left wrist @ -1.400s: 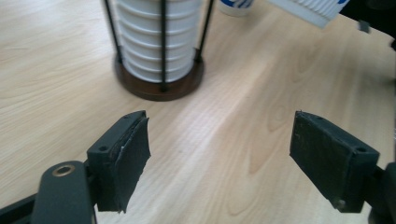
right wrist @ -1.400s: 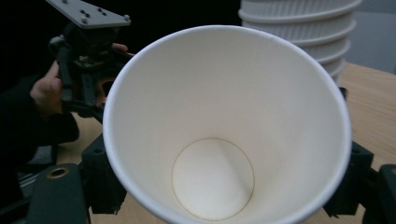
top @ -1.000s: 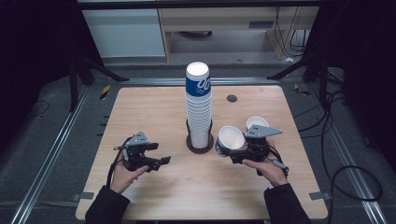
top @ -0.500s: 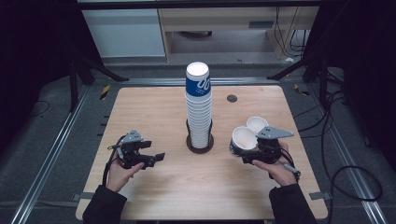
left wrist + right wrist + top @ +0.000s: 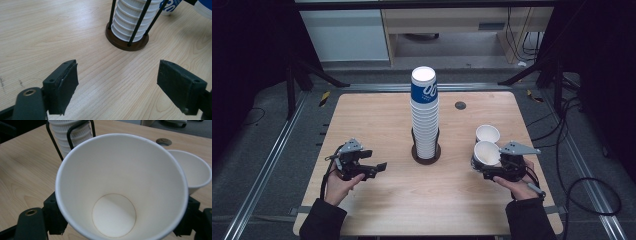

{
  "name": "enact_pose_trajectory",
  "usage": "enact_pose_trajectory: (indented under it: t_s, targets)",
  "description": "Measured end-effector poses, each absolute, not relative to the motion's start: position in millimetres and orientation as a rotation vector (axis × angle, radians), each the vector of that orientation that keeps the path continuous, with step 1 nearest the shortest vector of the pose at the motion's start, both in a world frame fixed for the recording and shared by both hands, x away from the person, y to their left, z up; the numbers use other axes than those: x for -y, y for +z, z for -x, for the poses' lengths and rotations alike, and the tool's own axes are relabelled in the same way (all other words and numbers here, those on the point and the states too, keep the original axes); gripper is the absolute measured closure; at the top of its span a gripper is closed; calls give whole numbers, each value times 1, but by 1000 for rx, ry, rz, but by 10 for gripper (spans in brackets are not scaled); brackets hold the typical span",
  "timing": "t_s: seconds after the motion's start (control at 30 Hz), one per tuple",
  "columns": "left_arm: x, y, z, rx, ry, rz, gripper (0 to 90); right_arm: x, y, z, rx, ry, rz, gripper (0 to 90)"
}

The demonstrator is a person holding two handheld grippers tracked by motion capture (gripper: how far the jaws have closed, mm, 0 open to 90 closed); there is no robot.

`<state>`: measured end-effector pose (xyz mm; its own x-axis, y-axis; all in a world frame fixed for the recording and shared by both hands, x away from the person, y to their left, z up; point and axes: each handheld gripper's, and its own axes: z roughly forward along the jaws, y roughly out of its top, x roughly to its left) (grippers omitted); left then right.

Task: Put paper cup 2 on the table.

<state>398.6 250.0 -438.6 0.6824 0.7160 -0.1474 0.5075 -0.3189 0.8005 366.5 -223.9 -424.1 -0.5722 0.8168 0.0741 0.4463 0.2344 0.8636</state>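
Observation:
A tall stack of blue and white paper cups stands in a black wire holder on a brown base at the table's middle. My right gripper is shut on a white paper cup, held upright at the right side of the table. A second white cup stands on the table just beyond it, also seen behind the held cup. My left gripper rests low at the left, open, jaws wide with bare wood between them.
The wooden table has a round cable hole near its back right. Metal rails and cables run along the floor on both sides. A white cabinet stands beyond the far edge.
My right gripper has carried the held cup rightward and toward the near edge, beside the standing cup. The left gripper has drifted slightly left and nearer.

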Motion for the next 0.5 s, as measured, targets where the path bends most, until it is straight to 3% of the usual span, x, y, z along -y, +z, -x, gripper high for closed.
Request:
enact_pose_trajectory:
  t_s: [0.5]
  targets:
    - [-250,-444,-401,-966,298,-2009,161,233,-450,-369,-2152,1171,-1243,199]
